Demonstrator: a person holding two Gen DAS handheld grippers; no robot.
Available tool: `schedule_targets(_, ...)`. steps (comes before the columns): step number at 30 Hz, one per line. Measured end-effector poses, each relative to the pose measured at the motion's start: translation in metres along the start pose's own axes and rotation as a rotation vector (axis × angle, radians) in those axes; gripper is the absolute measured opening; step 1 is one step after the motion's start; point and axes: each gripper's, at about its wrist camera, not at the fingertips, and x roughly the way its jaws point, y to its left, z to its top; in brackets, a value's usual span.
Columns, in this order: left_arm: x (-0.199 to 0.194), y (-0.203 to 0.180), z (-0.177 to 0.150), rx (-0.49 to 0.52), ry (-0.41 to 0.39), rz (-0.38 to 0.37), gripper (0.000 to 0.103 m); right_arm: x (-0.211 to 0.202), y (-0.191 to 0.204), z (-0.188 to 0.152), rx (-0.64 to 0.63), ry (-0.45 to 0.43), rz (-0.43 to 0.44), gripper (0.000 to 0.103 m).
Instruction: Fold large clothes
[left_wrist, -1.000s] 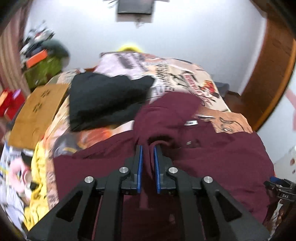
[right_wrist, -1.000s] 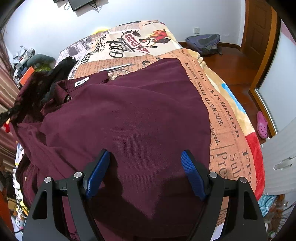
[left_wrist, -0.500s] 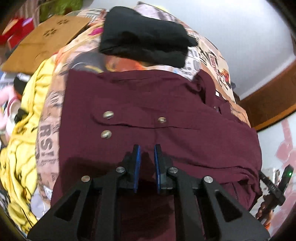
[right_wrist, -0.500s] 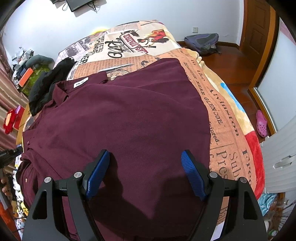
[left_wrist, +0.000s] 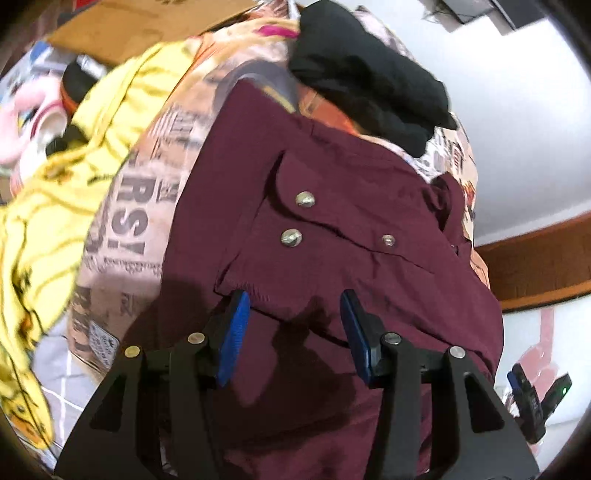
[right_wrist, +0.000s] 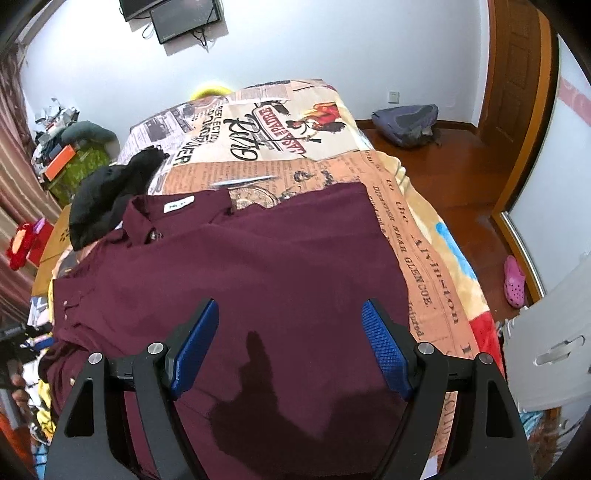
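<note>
Since the earlier frame, left gripper (left_wrist: 291, 328) has released the maroon shirt (left_wrist: 351, 229); its fingers stand wide apart, empty. Right gripper (right_wrist: 291, 350) is likewise spread and empty, with the shirt directly beneath both, collar far.

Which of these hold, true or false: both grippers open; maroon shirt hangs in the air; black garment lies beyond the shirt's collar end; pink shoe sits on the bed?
1. Both the left gripper and the right gripper are open. True.
2. The maroon shirt hangs in the air. False: it lies spread on the bed.
3. The black garment lies beyond the shirt's collar end. True.
4. The pink shoe sits on the bed. False: it is on the wooden floor.
</note>
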Motion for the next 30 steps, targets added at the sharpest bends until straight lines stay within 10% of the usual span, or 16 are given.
schedule_targets(21, 0.020, 0.015, -0.011, -0.169, 0.095, -0.147, 0.064, 0.013, -0.002, -0.012, 0.032, 0.063, 0.025, 0.077)
schedule_targets(30, 0.046, -0.015, 0.020, -0.066, 0.047, -0.006, 0.064, 0.015, 0.013, -0.012, -0.009, 0.060, 0.045, 0.077)
